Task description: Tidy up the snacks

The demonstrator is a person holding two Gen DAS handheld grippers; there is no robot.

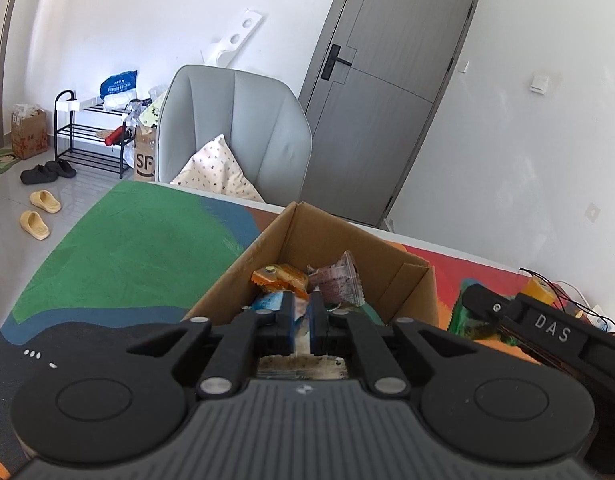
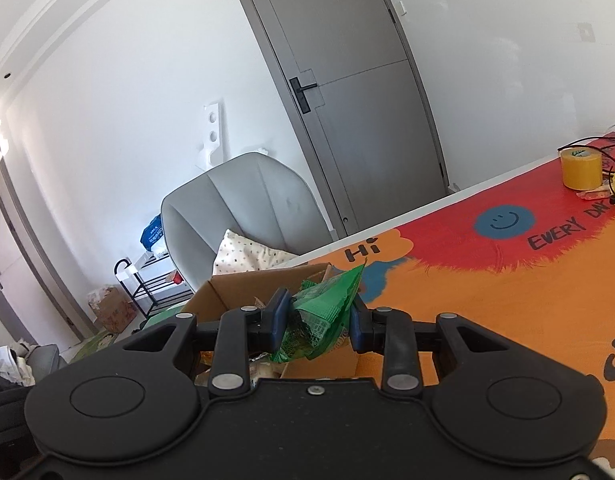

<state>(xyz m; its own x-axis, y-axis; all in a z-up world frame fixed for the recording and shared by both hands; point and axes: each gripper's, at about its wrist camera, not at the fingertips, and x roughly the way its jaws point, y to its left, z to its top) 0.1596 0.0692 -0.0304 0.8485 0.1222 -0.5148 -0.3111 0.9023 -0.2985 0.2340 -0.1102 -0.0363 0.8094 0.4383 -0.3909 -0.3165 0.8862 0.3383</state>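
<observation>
An open cardboard box (image 1: 411, 280) stands on the colourful table mat (image 1: 127, 248) and holds several snack packets, among them an orange one (image 1: 283, 276) and a pale pink one (image 1: 339, 280). My left gripper (image 1: 302, 312) hangs over the box's near side with its jaws shut to a slit; a sliver of blue-white wrapper shows there, and I cannot tell if it is pinched. My right gripper (image 2: 317, 316) is shut on a crumpled green snack packet (image 2: 323, 300), held just above the box's (image 2: 227, 292) right edge. That green packet (image 1: 461, 318) also appears at the right of the left wrist view.
A roll of yellow tape (image 2: 580, 168) and black cables (image 2: 611, 156) lie at the table's far right. Behind the table stands a grey armchair (image 1: 235, 128) with a patterned cushion (image 1: 215, 168), then a grey door (image 1: 387, 80). A shoe rack (image 1: 91, 136) and slippers sit on the floor at left.
</observation>
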